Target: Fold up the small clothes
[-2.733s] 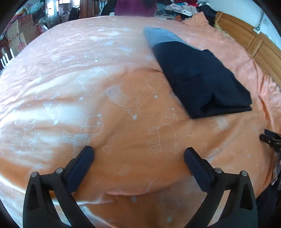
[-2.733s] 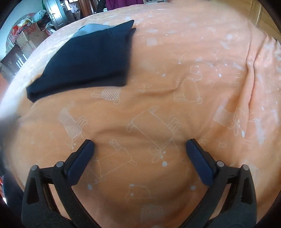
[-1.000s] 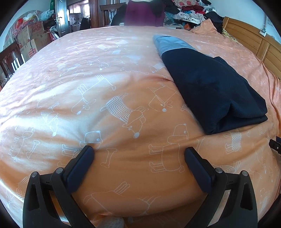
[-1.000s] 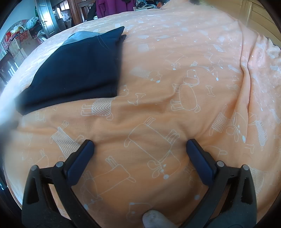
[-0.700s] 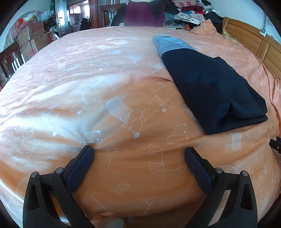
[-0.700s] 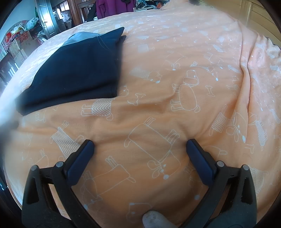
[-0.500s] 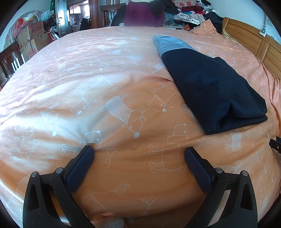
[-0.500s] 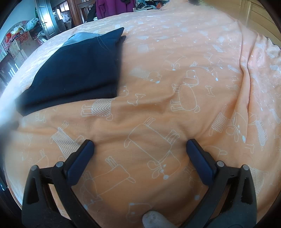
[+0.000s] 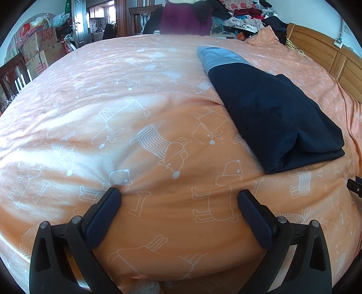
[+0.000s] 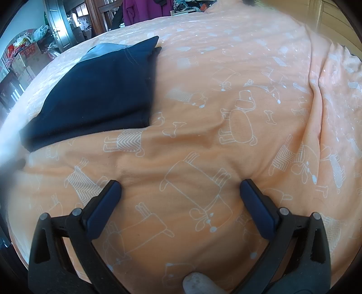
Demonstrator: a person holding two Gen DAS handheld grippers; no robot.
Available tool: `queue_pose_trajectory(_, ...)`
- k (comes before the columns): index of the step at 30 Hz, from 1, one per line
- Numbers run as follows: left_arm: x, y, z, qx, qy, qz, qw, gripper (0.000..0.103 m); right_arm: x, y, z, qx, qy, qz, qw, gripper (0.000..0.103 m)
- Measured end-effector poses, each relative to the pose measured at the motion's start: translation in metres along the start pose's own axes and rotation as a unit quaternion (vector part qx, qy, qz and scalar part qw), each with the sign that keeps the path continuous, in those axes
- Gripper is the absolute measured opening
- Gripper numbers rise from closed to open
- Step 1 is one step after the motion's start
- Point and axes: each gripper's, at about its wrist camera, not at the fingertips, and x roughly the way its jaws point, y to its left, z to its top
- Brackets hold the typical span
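**Both grippers wide apart, nothing held, folded garment on the bed**

Left gripper (image 9: pixel 178 197): jaws spread wide, empty. Fingertips (image 9: pixel 108 201) sit at or just over the orange bedspread (image 9: pixel 113 101); cannot tell if they press into it. Folded dark navy garment (image 9: pixel 271 113) lies ahead and to the right of this gripper, well apart from the fingers. Its far end shows a lighter blue-grey band (image 9: pixel 221 58). Near end is a thick folded edge, layers stacked.

Right gripper (image 10: pixel 181 192): also spread wide, empty, fingers (image 10: pixel 255 199) low over the bedspread (image 10: pixel 248 67). Same garment (image 10: pixel 97 90) sits ahead and to the left of it, clear of the fingers. So the garment lies between the two grippers' lines of sight, beyond both.

Bedspread has a white dog-and-bone print, a few shallow creases near both grippers.

Background past the bed: wooden headboard (image 9: pixel 328 52) far right of the left gripper, a clothes pile (image 9: pixel 237 15) and cardboard boxes (image 9: pixel 38 52) at the far side.
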Motion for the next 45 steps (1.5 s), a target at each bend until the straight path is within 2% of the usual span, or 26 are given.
queue_pose_trajectory(23, -0.0014, -0.0016, 0.0002, -0.001, -0.001, -0.001, 1.0000, 0.103, -0.0013, 0.0057, -0.0026, -0.010, -0.005, -0.027, 1.000, 0.103)
queue_pose_trajectory(45, -0.0005, -0.0017, 0.0021, 0.002, 0.000, 0.002, 1.0000, 0.103, 0.0007, 0.0062, -0.0003, -0.012, -0.006, -0.024, 1.000, 0.103)
